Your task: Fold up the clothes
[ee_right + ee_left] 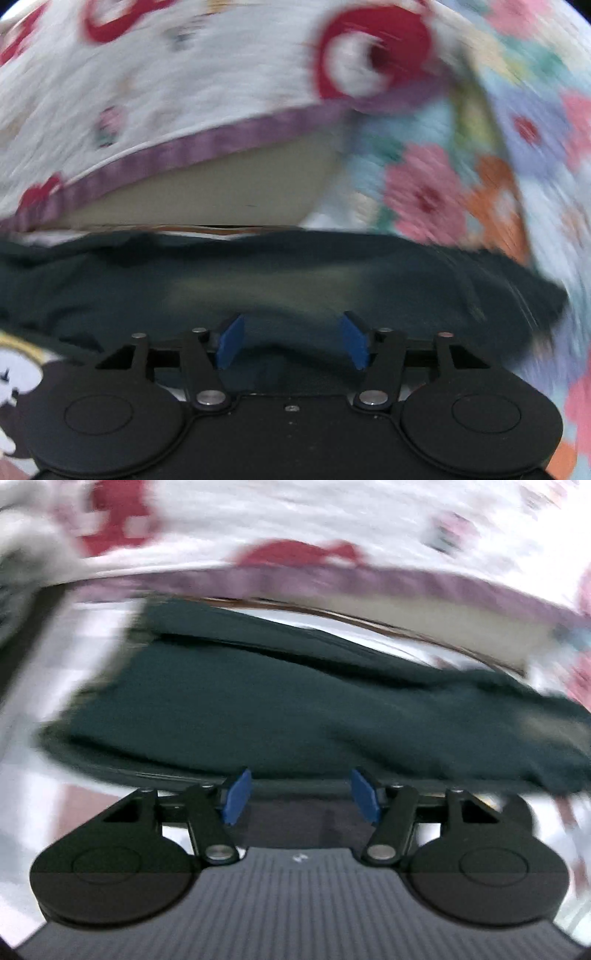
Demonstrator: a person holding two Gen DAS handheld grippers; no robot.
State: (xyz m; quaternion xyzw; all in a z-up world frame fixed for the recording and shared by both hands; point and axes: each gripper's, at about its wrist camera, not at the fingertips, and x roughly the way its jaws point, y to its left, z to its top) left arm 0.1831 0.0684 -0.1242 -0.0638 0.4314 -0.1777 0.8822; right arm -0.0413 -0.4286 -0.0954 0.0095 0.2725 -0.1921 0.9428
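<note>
Both views blurred; a dark teal garment [280, 709] lies spread flat ahead of both tools, below a white quilt with red motifs and a purple border [192, 147]; left hand-held gripper [301, 795] has its blue pads wide apart, holding nothing, at the garment's near edge; right hand-held gripper [293, 341] equally wide, empty, over the cloth; only the right view shows a floral quilt [461, 192]

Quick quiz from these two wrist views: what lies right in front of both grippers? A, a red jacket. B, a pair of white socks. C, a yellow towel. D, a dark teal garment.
D: the dark teal garment spreads ahead of the open left gripper and the open right gripper.
</note>
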